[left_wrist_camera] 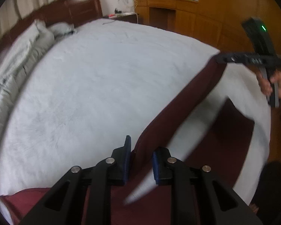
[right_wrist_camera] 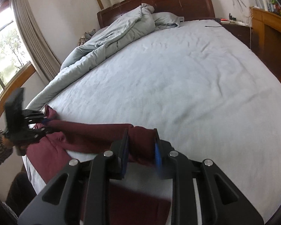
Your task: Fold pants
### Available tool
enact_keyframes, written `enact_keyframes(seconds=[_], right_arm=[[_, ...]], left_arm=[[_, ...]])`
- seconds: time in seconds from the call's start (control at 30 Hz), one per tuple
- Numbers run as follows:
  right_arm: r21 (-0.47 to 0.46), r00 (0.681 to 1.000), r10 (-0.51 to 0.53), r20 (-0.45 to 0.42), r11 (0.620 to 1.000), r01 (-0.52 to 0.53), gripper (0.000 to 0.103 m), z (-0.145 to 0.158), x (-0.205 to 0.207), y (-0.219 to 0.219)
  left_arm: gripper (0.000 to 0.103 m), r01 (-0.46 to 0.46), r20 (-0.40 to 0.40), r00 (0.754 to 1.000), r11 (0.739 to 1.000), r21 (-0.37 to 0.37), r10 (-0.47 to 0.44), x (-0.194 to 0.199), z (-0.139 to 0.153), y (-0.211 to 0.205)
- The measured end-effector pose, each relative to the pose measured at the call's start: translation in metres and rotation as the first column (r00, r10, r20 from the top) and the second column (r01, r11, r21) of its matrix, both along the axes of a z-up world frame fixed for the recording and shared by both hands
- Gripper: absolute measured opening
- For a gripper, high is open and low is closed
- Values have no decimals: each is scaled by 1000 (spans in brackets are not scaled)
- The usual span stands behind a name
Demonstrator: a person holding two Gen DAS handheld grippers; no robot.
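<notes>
1. Where the pale sheet (right_wrist_camera: 178, 86) covers the bed, the maroon pants (right_wrist_camera: 95, 135) lie along its near edge, part of the cloth raised off the sheet in a taut band.
2. Left gripper (left_wrist_camera: 141, 161): jaws drawn close on one end of the pants; cloth sits between the blue pads (left_wrist_camera: 128, 161), pinched.
3. Right gripper (right_wrist_camera: 140, 150): jaws clenched on the other end of the pants, maroon cloth bunched between the fingers.
4. Pants, left wrist view (left_wrist_camera: 179, 101): a band runs from the left gripper up to the right gripper (left_wrist_camera: 220, 59), off the sheet.
5. A hand (left_wrist_camera: 275, 86) holds the right gripper's handle.
6. A crumpled quilt (right_wrist_camera: 103, 43) lies at the bed's far side by the dark headboard (right_wrist_camera: 168, 0).
7. A wooden cabinet (left_wrist_camera: 168, 13) stands beyond the bed.
</notes>
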State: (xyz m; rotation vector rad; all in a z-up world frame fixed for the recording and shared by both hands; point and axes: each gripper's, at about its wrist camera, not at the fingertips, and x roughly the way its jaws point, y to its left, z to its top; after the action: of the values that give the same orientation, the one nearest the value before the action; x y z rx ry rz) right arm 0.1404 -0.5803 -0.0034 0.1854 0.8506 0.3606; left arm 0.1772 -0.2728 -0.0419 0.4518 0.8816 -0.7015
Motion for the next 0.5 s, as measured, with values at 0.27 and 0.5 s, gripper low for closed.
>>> enact_keyframes(seconds=[0.27, 0.5], right_arm=[[-37, 997, -58, -59, 998, 56, 22, -39, -97, 3], [-48, 991, -111, -78, 993, 108, 22, -53, -143, 11]], left_arm=[[21, 31, 11, 999, 998, 52, -32, -91, -29, -5], [20, 9, -26, 1000, 999, 33, -8, -127, -51, 4]])
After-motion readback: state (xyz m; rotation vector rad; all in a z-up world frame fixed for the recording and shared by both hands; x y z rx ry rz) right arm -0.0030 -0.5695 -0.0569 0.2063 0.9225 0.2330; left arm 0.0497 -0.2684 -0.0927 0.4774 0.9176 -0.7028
